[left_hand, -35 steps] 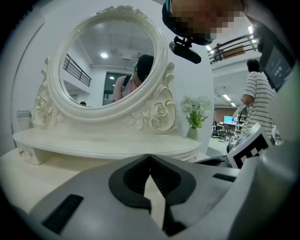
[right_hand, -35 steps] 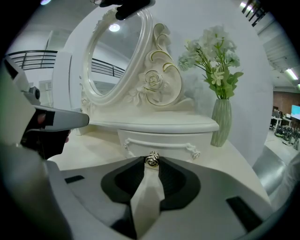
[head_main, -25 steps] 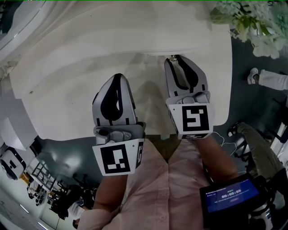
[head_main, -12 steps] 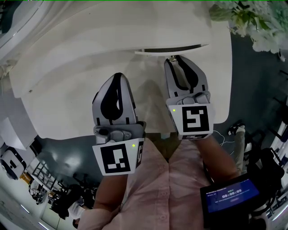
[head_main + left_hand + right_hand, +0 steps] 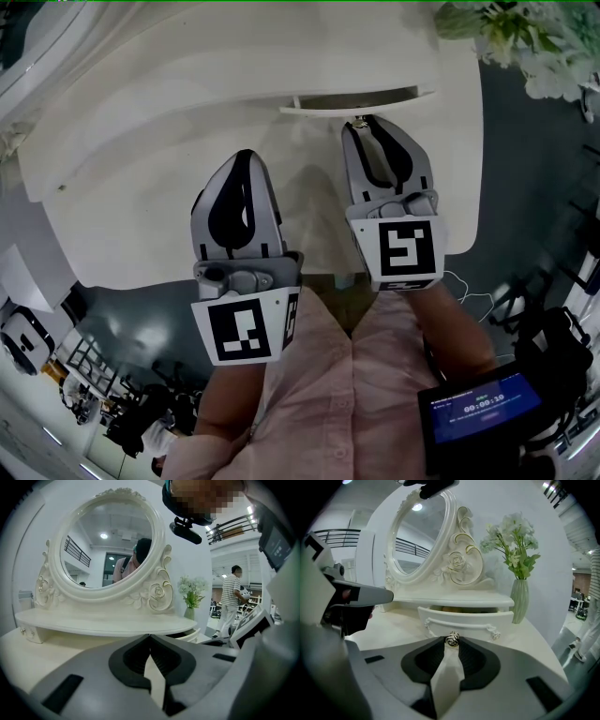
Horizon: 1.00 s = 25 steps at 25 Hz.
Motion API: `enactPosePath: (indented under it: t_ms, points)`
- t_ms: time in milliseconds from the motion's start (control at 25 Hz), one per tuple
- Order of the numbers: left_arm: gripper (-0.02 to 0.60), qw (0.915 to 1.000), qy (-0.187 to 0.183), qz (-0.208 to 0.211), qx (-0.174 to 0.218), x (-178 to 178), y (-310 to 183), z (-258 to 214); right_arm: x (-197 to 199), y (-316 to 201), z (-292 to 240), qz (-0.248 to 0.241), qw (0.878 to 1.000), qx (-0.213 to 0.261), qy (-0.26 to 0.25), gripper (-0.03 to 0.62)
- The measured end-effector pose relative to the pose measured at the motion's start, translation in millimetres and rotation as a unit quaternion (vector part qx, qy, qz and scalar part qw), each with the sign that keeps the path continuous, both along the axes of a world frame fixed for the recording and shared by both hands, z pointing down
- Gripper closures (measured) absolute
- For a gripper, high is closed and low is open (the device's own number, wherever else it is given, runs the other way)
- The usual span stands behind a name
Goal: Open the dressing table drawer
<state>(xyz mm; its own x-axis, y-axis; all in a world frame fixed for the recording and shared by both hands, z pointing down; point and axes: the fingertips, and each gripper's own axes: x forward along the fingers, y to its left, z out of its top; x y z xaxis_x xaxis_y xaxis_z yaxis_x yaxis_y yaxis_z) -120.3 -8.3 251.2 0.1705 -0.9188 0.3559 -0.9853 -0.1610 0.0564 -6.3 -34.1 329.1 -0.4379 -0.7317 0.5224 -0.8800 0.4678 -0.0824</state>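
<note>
The white dressing table's small drawer (image 5: pixel 361 100) (image 5: pixel 468 619) stands pulled partly out from under the upper shelf, with a dark gap behind its front. My right gripper (image 5: pixel 364 123) (image 5: pixel 452 642) is shut on the drawer's rose-shaped metal knob (image 5: pixel 452 639) at the middle of the front. My left gripper (image 5: pixel 246 157) (image 5: pixel 150 635) hovers over the table top (image 5: pixel 141 197), left of the right one, shut with nothing between its tips. From the left gripper view the open drawer (image 5: pixel 193 633) shows at the right.
An oval carved mirror (image 5: pixel 110 550) (image 5: pixel 419 531) stands at the back of the table. A green vase of white flowers (image 5: pixel 519 599) (image 5: pixel 525 42) stands right of the drawer. A person in a striped shirt (image 5: pixel 230 597) is behind. A lit screen (image 5: pixel 483 408) sits by my right arm.
The drawer has slid out from under the shelf, from a thin line to an open gap, with the right gripper on its knob. The left gripper has not moved.
</note>
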Motion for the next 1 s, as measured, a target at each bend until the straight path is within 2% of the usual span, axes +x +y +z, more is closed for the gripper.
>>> enactPosePath:
  t_ms: [1000]
  points:
    - [0.560, 1.0000, -0.001, 0.003, 0.002, 9.5, 10.3, 0.5, 8.7, 15.3, 4.3, -0.004, 1.000, -0.001, 0.003, 0.488]
